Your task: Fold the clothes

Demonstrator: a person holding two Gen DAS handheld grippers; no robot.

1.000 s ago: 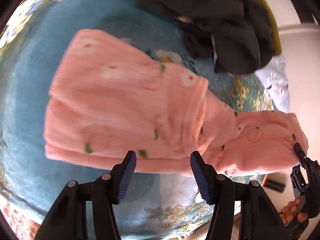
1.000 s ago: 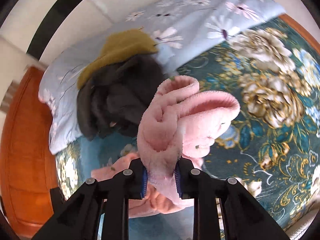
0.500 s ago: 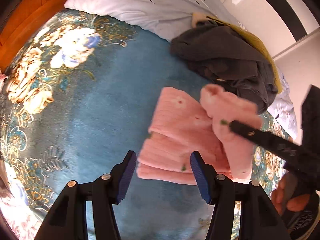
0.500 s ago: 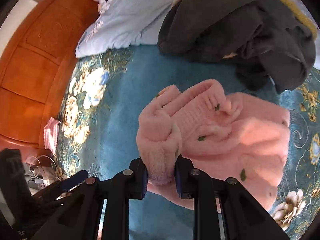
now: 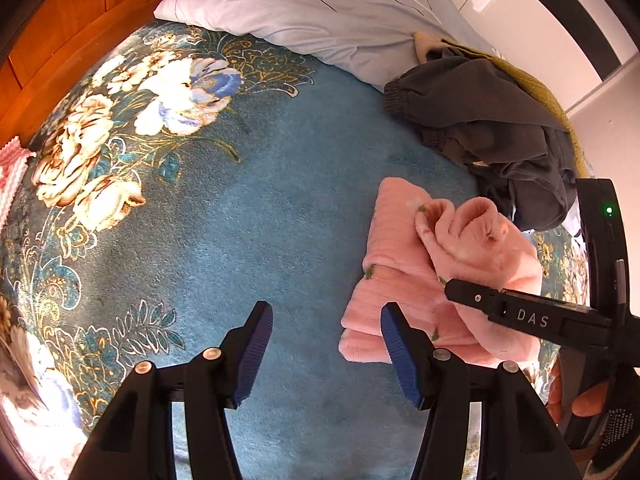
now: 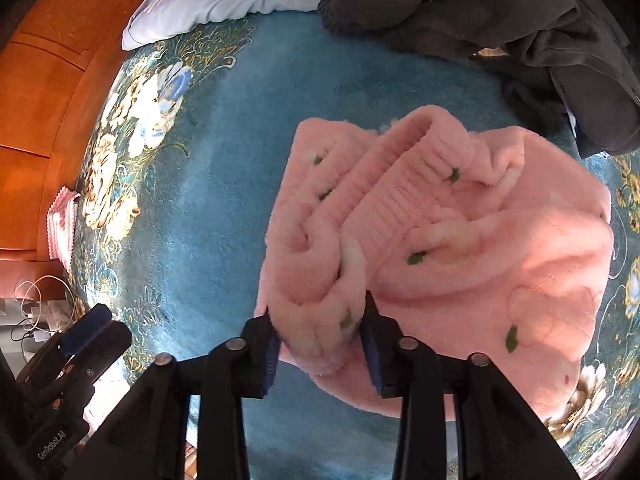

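Observation:
A pink fleece garment (image 5: pixel 400 240) with small green marks lies folded on the teal floral bedspread (image 5: pixel 240 220). In the right wrist view the garment (image 6: pixel 500 240) fills the centre. Its rolled sleeve end (image 6: pixel 312 280) sits between the pads of my right gripper (image 6: pixel 320 320), whose jaws stand spread around it, low over the folded body. My left gripper (image 5: pixel 326 320) is open and empty over bare bedspread, just left of the garment's near edge. My right gripper's finger (image 5: pixel 476 298) crosses the garment from the right in the left wrist view.
A heap of dark grey clothes (image 5: pixel 500 128) and a mustard garment (image 5: pixel 532 84) lie beyond the pink one. A pale blue quilt (image 5: pixel 320 8) lies at the back, with a wooden headboard (image 5: pixel 60 32) to the left. A person's hand (image 5: pixel 580 400) holds the right tool.
My right gripper carried the sleeve leftward over the garment and lowered it onto the folded body; its jaws have widened. My left gripper pulled back and left, away from the garment.

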